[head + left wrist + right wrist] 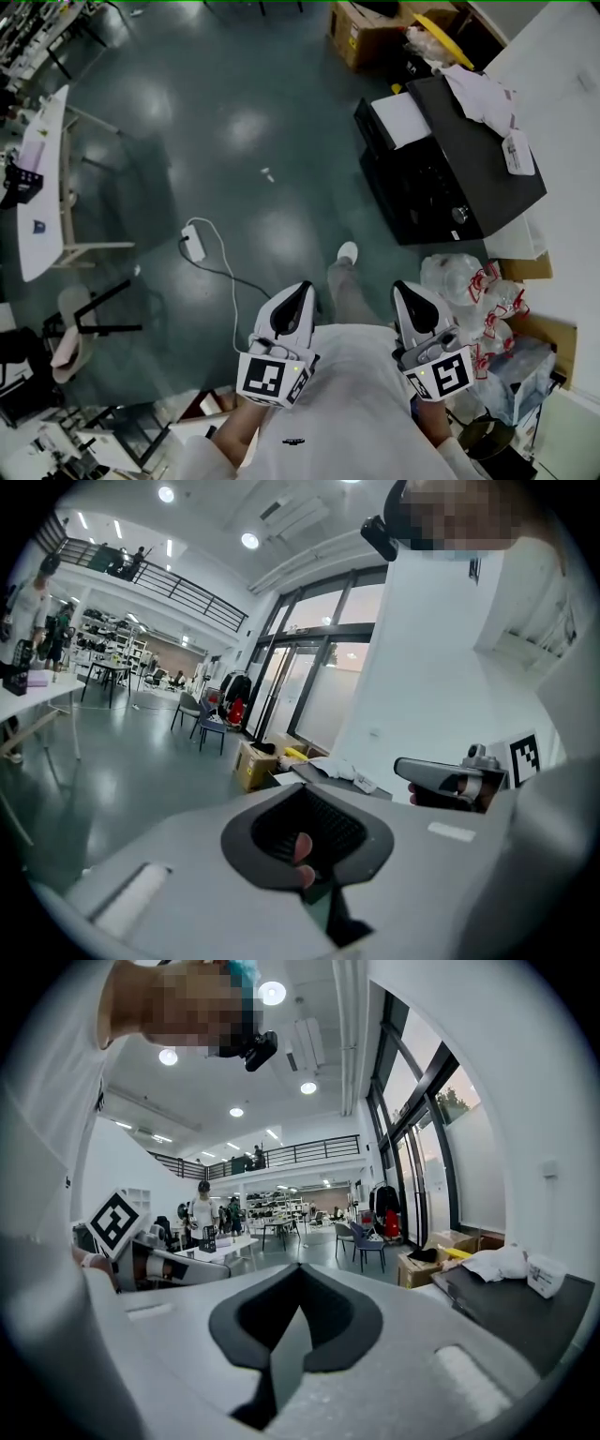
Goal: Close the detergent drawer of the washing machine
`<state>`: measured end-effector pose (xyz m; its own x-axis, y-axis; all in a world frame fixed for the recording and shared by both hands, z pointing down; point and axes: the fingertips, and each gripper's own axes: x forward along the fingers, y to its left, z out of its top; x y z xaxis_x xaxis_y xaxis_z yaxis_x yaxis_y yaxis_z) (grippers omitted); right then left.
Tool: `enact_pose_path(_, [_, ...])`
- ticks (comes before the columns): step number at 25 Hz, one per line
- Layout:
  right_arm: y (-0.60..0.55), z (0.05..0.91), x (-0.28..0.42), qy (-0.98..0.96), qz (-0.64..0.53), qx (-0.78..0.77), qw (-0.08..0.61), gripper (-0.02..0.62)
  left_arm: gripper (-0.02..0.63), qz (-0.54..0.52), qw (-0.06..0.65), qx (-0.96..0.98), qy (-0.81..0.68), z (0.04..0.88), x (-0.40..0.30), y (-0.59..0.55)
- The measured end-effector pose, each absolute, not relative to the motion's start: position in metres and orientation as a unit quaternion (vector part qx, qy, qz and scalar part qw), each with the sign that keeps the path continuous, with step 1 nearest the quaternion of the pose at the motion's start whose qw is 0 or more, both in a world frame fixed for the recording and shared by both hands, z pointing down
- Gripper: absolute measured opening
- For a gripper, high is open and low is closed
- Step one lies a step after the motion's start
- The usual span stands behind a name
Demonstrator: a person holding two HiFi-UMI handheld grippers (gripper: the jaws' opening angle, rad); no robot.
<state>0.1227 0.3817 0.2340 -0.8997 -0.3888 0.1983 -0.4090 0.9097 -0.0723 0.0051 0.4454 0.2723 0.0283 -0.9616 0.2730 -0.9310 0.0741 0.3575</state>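
Note:
The washing machine [450, 164] is a black box standing against the white wall at the upper right, with white cloths [483, 94] lying on its top. A white rectangular part [400, 120] shows at its top corner nearest the room; whether this is the detergent drawer I cannot tell. Both grippers are held close to my chest, well short of the machine. My left gripper [302, 287] and right gripper [405, 287] point forward, each shut with nothing held. The machine shows far off in the left gripper view [323, 772] and at the right edge of the right gripper view [511, 1302].
A cardboard box [361, 33] stands beyond the machine. A pack of plastic bottles [469, 286] sits on the floor near my right side. A power strip with cable [194, 242] lies on the floor, and a white table [42, 178] and chair [75, 323] stand at left.

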Motion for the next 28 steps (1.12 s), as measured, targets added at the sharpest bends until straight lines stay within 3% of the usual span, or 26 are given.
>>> enact_pose_path(17, [0.193, 0.230, 0.100, -0.979, 0.030, 0.196, 0.055, 0.002, 0.012, -0.009, 0.223, 0.695, -0.684, 0.257, 0.016, 0.246])
enact_pose_path(28, [0.140, 0.234, 0.114, -0.981, 0.082, 0.172, 0.027, 0.002, 0.012, 0.038, 0.232, 0.692, -0.683, 0.260, 0.037, 0.185])
